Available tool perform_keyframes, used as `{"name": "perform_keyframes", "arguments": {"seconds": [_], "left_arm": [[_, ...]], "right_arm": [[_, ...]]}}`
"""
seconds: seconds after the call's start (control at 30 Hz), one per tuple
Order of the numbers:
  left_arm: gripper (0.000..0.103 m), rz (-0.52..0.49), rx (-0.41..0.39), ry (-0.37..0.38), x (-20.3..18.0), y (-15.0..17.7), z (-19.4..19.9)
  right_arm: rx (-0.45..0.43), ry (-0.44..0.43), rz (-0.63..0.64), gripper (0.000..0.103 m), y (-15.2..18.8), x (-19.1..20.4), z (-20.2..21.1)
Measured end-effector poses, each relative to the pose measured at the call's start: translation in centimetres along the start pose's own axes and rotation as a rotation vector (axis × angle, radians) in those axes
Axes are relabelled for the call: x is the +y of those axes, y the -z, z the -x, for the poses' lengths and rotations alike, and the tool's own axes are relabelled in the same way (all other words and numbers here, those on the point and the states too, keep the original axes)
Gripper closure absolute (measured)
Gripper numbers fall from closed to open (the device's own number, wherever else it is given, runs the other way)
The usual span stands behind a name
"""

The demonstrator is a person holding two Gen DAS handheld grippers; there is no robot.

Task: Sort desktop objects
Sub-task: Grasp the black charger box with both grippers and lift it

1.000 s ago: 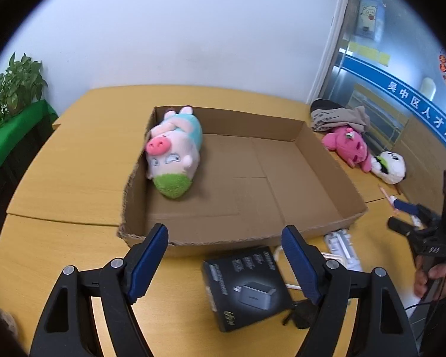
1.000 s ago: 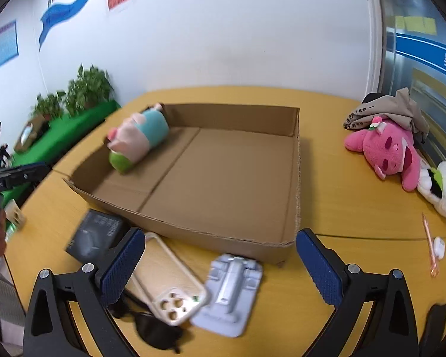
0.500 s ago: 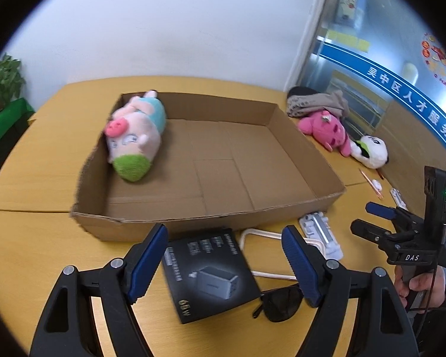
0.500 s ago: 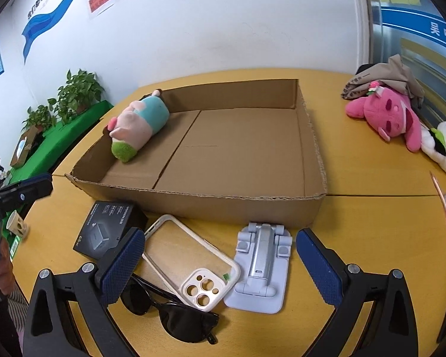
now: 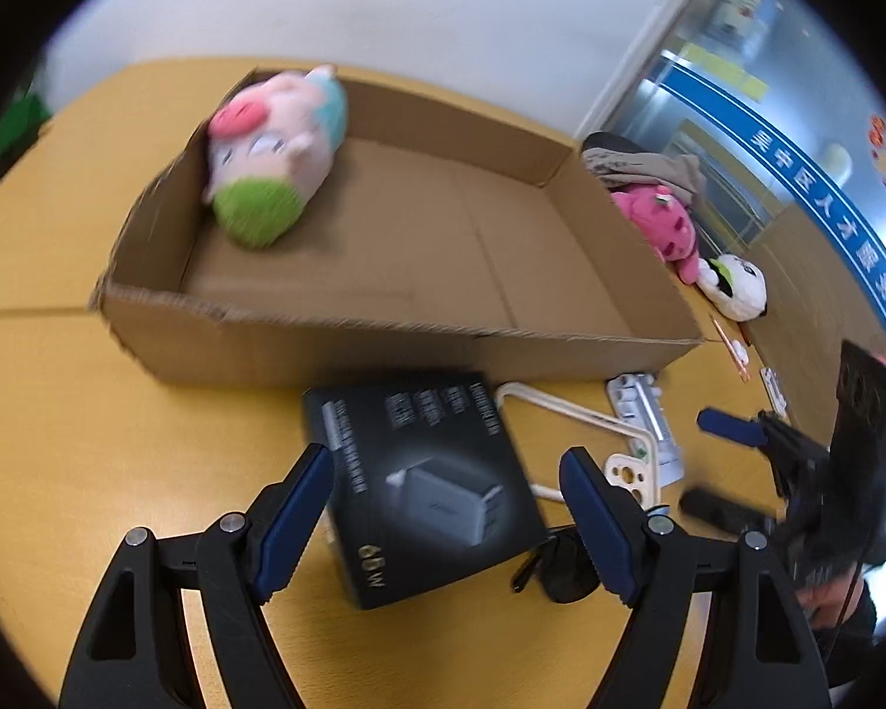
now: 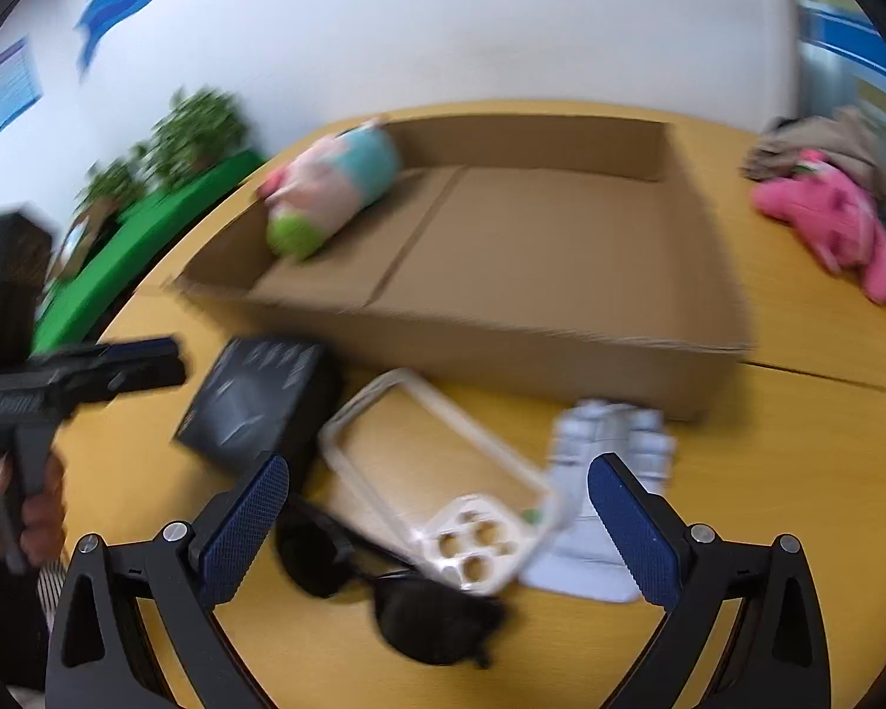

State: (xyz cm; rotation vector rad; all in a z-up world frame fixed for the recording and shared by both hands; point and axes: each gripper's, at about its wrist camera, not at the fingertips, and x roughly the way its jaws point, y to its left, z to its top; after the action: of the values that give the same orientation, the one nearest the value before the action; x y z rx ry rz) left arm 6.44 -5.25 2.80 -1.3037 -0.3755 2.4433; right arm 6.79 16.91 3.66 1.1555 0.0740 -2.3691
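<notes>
A black charger box [image 5: 425, 484] lies on the yellow table in front of a shallow cardboard box [image 5: 384, 342]. My left gripper [image 5: 449, 508] is open, its fingers on either side of the charger box, just above it. My right gripper [image 6: 437, 526] is open above a clear phone case [image 6: 437, 472], black sunglasses [image 6: 396, 597] and a pale blue phone stand [image 6: 602, 502]. A pig plush [image 5: 272, 159] lies in the cardboard box's far left corner. The charger box also shows in the right wrist view [image 6: 260, 396].
A pink plush [image 5: 655, 218], a panda plush [image 5: 732, 289] and a grey cloth [image 5: 638, 165] lie to the right of the cardboard box. Pens and small items [image 5: 738, 348] lie near the right table edge. Green plants [image 6: 195, 136] stand to the left.
Both grippers have moved down and closer to the items in front of the cardboard box. The left one now straddles the charger box; the right one is over the phone case. Both stay open.
</notes>
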Motion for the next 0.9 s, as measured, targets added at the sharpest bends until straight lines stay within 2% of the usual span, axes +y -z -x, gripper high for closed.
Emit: {"name": "perform_keyframes", "arguments": {"seconds": [0.17,0.3,0.43,0.5,0.6,0.63,0.73,0.9], "left_arm": [[0.024,0.021,0.040,0.017,1.5,0.7,-1.3],[0.024,0.039,0.074,0.050,2.6,1.0,-2.5],[0.026,0.063,0.104,0.076,3.8,1.1,-3.7],[0.026,0.089,0.115,0.119,4.3,1.2,-4.1],[0.026,0.085,0.115,0.144,4.5,1.5,-4.2],[0.026,0.078,0.113,0.144,4.5,1.6,-4.1],[0.027,0.073,0.101,0.140,4.5,1.8,-3.9],[0.030,0.045,0.098,0.124,3.7,2.1,-3.5]], "right_arm": [[0.053,-0.092,0.069,0.000,-0.2,3.5,-2.4],[0.088,-0.132,0.127,0.000,-0.1,6.1,-4.5],[0.103,-0.136,0.174,0.002,-0.2,7.9,-6.4],[0.108,-0.131,0.203,0.005,-0.2,8.6,-7.1],[0.166,-0.110,0.220,0.024,0.0,9.0,-8.8],[0.184,-0.117,0.216,0.026,0.1,9.0,-9.2],[0.201,-0.093,0.234,0.026,0.6,9.2,-10.1],[0.172,-0.085,0.244,0.028,1.1,9.4,-9.8]]}}
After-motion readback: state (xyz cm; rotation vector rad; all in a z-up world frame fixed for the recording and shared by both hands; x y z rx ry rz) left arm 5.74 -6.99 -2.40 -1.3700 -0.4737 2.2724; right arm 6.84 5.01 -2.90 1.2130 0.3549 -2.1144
